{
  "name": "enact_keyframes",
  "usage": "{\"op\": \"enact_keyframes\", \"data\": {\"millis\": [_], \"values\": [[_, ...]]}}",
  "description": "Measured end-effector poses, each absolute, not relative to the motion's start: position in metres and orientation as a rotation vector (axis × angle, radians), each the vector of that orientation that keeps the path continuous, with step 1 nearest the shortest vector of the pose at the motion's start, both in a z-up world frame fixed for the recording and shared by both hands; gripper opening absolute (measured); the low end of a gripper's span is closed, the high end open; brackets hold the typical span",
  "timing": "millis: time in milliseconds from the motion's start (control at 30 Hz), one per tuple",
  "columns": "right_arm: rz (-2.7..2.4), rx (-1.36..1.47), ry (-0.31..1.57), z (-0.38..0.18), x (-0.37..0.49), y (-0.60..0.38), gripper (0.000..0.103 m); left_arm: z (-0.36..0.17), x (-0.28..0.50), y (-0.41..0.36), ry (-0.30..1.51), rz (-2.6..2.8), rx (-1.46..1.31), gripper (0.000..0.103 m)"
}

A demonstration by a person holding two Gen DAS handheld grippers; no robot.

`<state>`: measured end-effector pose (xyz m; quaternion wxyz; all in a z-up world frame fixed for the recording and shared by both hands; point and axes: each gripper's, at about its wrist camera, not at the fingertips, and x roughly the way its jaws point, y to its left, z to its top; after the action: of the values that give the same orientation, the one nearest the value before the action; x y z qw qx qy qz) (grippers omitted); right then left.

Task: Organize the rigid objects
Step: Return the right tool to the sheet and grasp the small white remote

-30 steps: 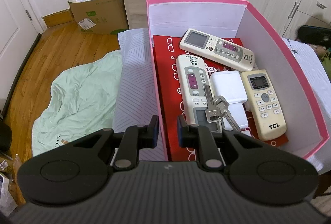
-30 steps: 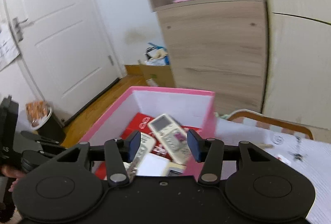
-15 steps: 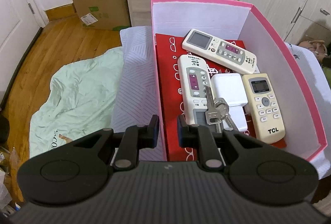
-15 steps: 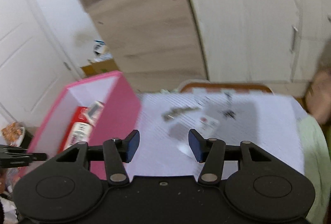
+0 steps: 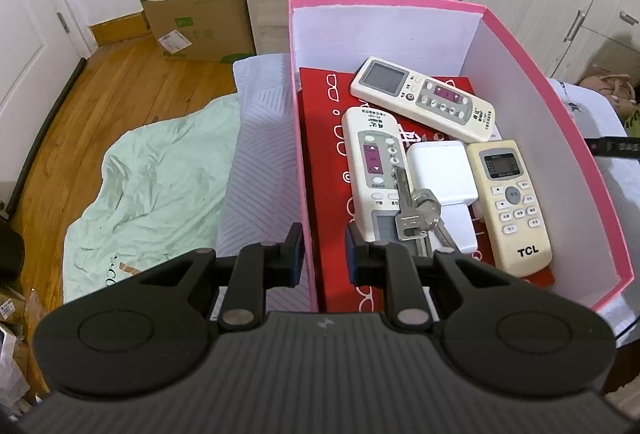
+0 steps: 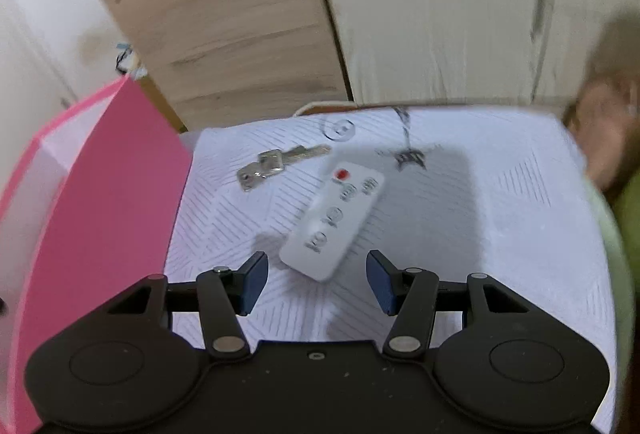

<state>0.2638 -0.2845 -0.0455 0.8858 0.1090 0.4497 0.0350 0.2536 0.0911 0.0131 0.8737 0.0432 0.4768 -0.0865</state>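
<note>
remotes: 4 [image 5: 423, 96] | key bunches: 2 [image 5: 416, 211] | boxes: 1 [image 5: 520, 45] | chargers: 1 [image 5: 440, 169]

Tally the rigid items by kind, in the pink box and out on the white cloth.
Remotes: 4, with three in the box and one on the cloth
Sets of keys: 2
White chargers: 1
Total: 7
</note>
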Motion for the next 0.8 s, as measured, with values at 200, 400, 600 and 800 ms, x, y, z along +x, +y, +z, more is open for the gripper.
{"op": "enact_keyframes", "data": {"millis": [200, 400, 600, 800], "values": [[-0.051, 0.188, 0.940, -0.052, 0.283, -0.276, 0.060, 0.013, 0.253, 0.091, 0.991, -0.186, 0.096, 0.018], [-0.078, 0.152, 0.907, -0.056, 0.297, -0.275, 0.059, 0.013, 0.252, 0.095, 0.984, -0.206, 0.096, 0.018], [-0.003, 0.105, 0.903, -0.038, 0.288, -0.273, 0.016, 0.012, 0.251, 0.095, 0.982, -0.212, 0.099, 0.018], [0.063, 0.134, 0.961, -0.041, 0.281, -0.275, 0.018, 0.012, 0.250, 0.094, 0.981, -0.214, 0.101, 0.018]]}}
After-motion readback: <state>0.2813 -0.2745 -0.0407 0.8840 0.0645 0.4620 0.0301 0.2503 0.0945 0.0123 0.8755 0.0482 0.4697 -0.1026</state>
